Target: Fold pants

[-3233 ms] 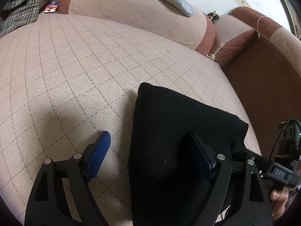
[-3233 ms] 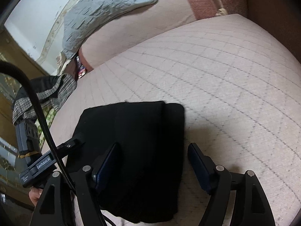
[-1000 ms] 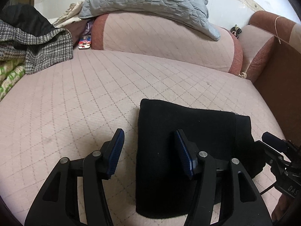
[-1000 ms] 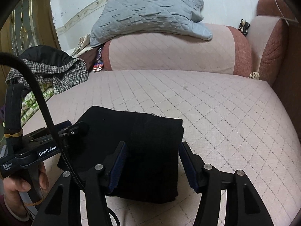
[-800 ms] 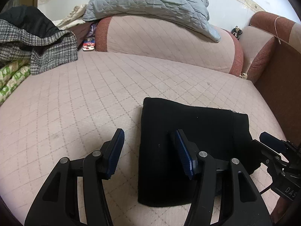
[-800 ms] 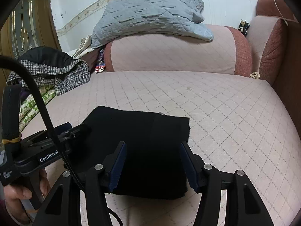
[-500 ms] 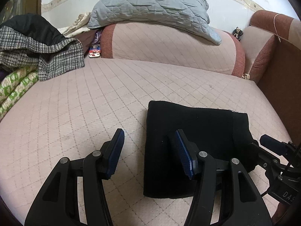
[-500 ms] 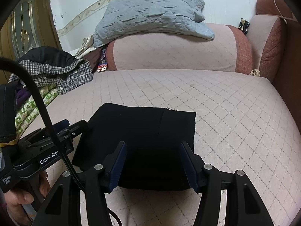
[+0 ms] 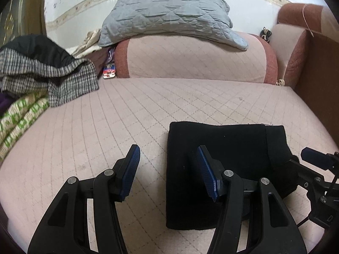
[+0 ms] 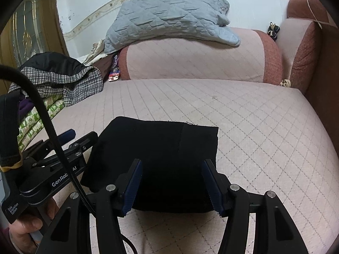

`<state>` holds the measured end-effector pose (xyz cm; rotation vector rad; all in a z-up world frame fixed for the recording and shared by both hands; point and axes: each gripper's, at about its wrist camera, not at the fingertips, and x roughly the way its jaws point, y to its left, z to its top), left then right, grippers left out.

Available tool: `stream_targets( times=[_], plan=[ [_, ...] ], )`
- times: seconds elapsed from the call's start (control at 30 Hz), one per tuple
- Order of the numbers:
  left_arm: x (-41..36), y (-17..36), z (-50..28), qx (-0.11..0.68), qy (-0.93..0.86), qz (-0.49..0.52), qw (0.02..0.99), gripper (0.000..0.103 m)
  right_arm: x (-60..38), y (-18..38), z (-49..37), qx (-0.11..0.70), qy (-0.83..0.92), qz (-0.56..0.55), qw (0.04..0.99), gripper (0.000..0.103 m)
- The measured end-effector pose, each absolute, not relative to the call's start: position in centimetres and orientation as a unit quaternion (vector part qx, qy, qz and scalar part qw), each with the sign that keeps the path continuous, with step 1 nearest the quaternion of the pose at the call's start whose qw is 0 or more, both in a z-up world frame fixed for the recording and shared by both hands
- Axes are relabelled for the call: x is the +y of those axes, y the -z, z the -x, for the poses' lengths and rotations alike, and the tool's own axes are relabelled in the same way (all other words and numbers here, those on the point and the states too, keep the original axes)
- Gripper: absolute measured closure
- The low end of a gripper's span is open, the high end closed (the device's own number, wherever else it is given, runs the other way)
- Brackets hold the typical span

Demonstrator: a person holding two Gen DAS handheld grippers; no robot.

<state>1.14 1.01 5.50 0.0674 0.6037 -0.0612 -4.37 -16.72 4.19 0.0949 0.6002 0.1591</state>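
The black pants [image 9: 224, 148] lie folded into a compact rectangle on the pink quilted sofa seat [image 9: 106, 122]. They also show in the right wrist view [image 10: 161, 148]. My left gripper [image 9: 168, 169] is open and empty, hovering over the bundle's left edge. My right gripper [image 10: 172, 185] is open and empty above the bundle's near edge. The right gripper's tip [image 9: 315, 158] shows at the bundle's right side in the left wrist view. The left gripper [image 10: 70, 144] shows at the bundle's left side in the right wrist view.
A pile of clothes [image 9: 42, 74] with a houndstooth garment lies at the left. A grey quilted pillow [image 9: 169, 14] rests on the pink backrest [image 9: 190, 59]. A brown armrest [image 9: 317, 74] bounds the right side. A small packet [image 9: 109, 71] sits by the backrest.
Both grippers have lifted and drawn back from the folded pants, which stay flat on the seat. More of the backrest and pillow has come into view.
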Motion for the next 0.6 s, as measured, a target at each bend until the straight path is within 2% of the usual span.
stream_targets(
  times=[0.6],
  plan=[
    [1.0,-5.32,-1.77,0.311,0.049,-0.023,0.949,0.047,-16.19,-3.82,3.49,0.3,-0.076,-0.048,0.95,0.047]
  ],
)
